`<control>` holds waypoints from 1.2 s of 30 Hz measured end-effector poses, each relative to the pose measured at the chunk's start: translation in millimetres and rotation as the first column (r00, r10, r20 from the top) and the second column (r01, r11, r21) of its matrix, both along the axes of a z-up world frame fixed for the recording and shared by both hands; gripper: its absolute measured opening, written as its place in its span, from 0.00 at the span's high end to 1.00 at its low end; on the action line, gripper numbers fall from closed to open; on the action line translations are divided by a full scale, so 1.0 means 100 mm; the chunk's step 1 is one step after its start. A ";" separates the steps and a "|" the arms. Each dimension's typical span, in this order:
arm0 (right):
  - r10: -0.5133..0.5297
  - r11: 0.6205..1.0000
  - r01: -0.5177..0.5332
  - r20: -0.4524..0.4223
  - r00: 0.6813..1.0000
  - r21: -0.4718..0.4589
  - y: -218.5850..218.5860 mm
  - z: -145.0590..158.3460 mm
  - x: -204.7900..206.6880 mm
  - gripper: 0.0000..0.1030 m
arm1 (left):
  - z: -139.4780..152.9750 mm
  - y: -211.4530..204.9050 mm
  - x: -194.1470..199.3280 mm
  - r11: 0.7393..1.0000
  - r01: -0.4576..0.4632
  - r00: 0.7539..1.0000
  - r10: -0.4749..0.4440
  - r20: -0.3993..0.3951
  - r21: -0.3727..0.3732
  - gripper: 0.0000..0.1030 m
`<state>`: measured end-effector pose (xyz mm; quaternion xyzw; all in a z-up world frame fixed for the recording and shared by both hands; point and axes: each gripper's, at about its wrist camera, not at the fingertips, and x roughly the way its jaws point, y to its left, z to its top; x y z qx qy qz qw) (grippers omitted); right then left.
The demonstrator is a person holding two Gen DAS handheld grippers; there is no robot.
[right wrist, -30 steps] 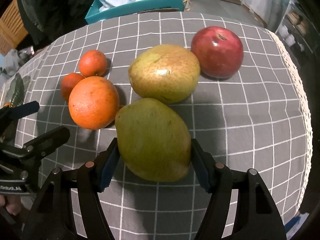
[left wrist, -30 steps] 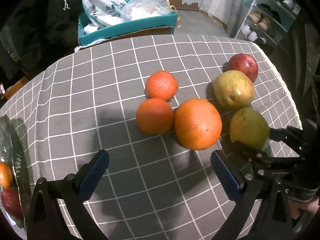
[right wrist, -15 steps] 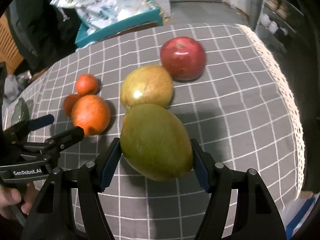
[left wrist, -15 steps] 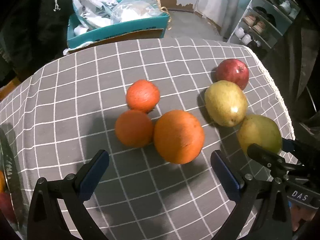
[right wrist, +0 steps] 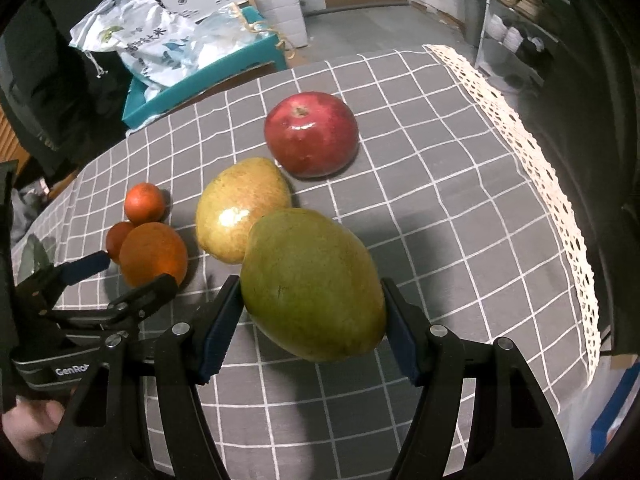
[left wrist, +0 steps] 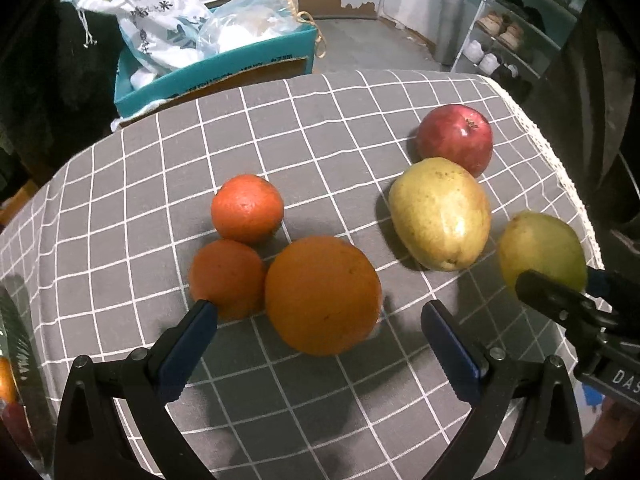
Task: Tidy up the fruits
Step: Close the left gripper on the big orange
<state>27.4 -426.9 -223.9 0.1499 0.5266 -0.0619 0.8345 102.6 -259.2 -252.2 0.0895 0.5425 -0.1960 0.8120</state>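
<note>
The left gripper (left wrist: 316, 336) stands wide open and empty, the big round orange (left wrist: 322, 294) lying just ahead between its fingertips on the grey checked bench (left wrist: 132, 184). The right gripper (right wrist: 312, 300) clamps the green-yellow mango (right wrist: 314, 282), its long axis pointing away.

A teal box (left wrist: 212, 76) holds white bags (left wrist: 160, 28) beyond the table.

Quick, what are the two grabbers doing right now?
Left gripper: open, holding nothing, the big orange in front of it.
Right gripper: shut on the green mango.
</note>
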 end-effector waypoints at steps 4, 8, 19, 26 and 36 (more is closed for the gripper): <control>-0.008 1.000 0.008 -0.001 1.000 0.004 -0.03 0.00 0.00 0.34 | 0.00 -0.02 -0.03 0.998 -0.008 0.998 0.005 0.057 0.054 0.14; -0.009 1.000 0.009 0.001 1.000 0.003 -0.03 0.00 0.00 0.34 | 0.03 0.04 -0.03 0.999 -0.016 0.998 0.013 0.064 0.047 0.21; 0.020 1.000 -0.020 0.011 1.000 -0.007 0.07 0.06 0.01 0.34 | 0.07 0.17 -0.07 0.997 -0.003 1.000 0.002 -0.011 -0.079 0.52; 0.036 0.999 -0.036 0.021 0.999 -0.005 0.13 0.11 0.01 0.34 | 0.18 0.40 -0.21 0.993 -0.018 1.000 0.016 -0.023 -0.117 0.78; 0.075 0.997 -0.075 -0.003 0.997 -0.005 0.27 0.08 0.00 0.34 | 0.03 0.57 -0.23 0.993 -0.068 0.995 0.061 -0.077 -0.097 0.43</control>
